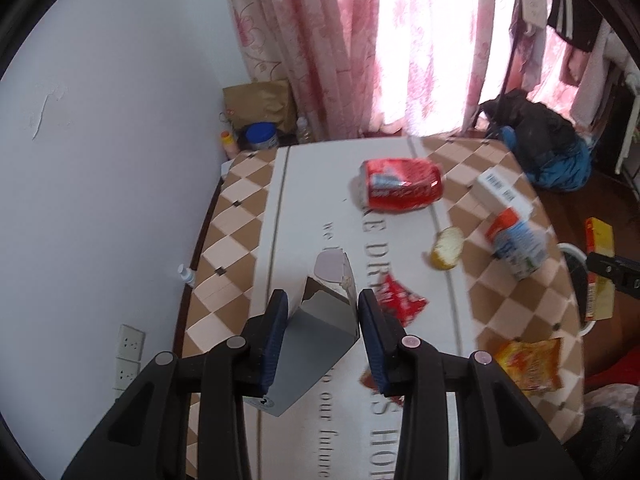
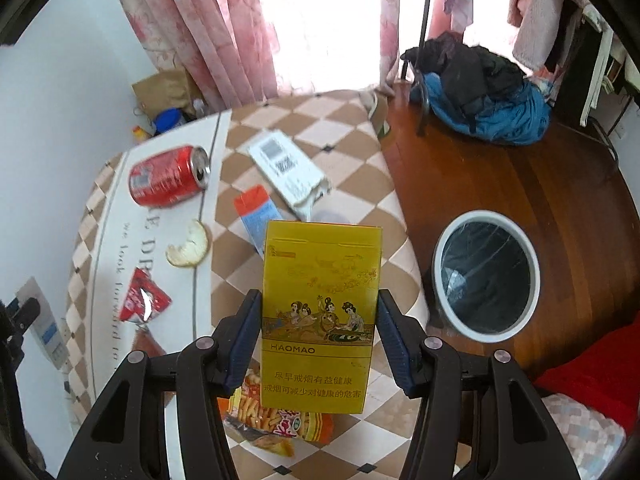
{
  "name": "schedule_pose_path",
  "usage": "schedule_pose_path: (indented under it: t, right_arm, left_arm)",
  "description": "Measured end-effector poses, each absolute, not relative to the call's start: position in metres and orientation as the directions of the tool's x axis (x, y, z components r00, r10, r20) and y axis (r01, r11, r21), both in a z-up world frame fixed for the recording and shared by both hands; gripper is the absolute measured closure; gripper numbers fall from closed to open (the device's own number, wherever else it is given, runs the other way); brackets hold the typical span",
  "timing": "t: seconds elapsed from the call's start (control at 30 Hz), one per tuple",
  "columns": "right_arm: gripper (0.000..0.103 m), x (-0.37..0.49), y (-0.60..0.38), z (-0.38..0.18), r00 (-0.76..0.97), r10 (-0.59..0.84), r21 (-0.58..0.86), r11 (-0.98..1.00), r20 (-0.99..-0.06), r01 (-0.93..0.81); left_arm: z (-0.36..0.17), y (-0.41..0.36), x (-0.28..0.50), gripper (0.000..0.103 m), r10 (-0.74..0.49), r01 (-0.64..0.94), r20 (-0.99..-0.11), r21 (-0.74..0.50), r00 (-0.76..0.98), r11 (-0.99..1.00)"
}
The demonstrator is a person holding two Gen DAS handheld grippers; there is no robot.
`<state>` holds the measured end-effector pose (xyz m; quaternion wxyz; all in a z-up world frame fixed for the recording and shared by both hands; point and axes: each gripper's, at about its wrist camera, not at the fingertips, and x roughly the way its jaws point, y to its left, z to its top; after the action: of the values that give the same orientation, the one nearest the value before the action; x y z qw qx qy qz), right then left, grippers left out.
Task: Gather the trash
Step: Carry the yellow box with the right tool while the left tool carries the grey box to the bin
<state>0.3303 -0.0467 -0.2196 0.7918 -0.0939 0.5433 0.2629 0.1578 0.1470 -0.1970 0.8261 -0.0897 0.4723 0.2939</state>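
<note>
- Left gripper (image 1: pixel 322 312) was clamped on a grey open-topped carton (image 1: pixel 316 344), pads against both sides, held above the table (image 1: pixel 224 248). Top flap was torn and open.
- Right gripper (image 2: pixel 319 312) was clamped on a yellow HAOMAO cigarette box (image 2: pixel 320 312), held upright, front face to the camera, lifted over the table's right edge.
- Directly under the yellow box: an orange snack bag (image 2: pixel 276 420) flat on the checkered cloth; same bag seen at the near right of the left view.
- Red torn wrapper (image 2: pixel 142 300) lay on the white centre strip of the tablecloth, just beyond the left gripper's right finger (image 1: pixel 370 316).
- Peel scrap (image 2: pixel 190 246), yellow outside and white inside, sat past the wrapper near the strip's border line.
- Blue-and-orange small carton (image 2: pixel 256 212) lay tipped over on the checkered part, partly hidden behind the yellow box in the right view.
- White flat box (image 2: pixel 286 170) with barcodes, one end open, lay beyond it, near the far right corner.
- Red soda can (image 2: pixel 168 180) lay on its side on the white strip, open end toward the right.
- Trash bin (image 2: pixel 486 274), white rim, black liner, stood on the wooden floor (image 2: pixel 500 160) just right of the table, mouth up.
- Far side: brown paper bag (image 1: pixel 260 104) and blue-lidded jar (image 1: pixel 262 136) in the wall corner, pink curtains (image 1: pixel 320 48), dark and blue clothes pile (image 2: pixel 480 92) on the floor.
</note>
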Motion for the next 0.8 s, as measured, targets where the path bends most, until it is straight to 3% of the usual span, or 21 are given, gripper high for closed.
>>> schedule_pose_path:
  t: [0.23,0.5,0.63,0.8]
  right_arm:
    - [0.045,0.331,-0.062,-0.191,0.279,0.381,0.197,0.833,-0.882,-0.517]
    - [0.045,0.371,-0.139,-0.162,0.32,0.408,0.255,0.868,-0.855,-0.426]
    - [0.045,0.405,-0.197,-0.165,0.35,0.381,0.258,0.9,-0.856,-0.351]
    - [0.045,0.455,-0.279,-0.208,0.322,0.316,0.25,0.941,-0.893,-0.23]
  left_arm:
    - [-0.148,0.11,0.181,0.07,0.354,-0.508,-0.795,0.068,0.492,0.859]
    - [-0.109,0.033,0.248,0.07,0.211,-0.347,-0.763,-0.019,0.611,0.938]
    - [-0.116,-0.018,0.304,0.07,0.103,-0.248,-0.776,-0.071,0.623,0.966]
    - [-0.153,-0.082,0.39,0.07,-0.087,-0.143,-0.809,-0.206,0.581,0.968]
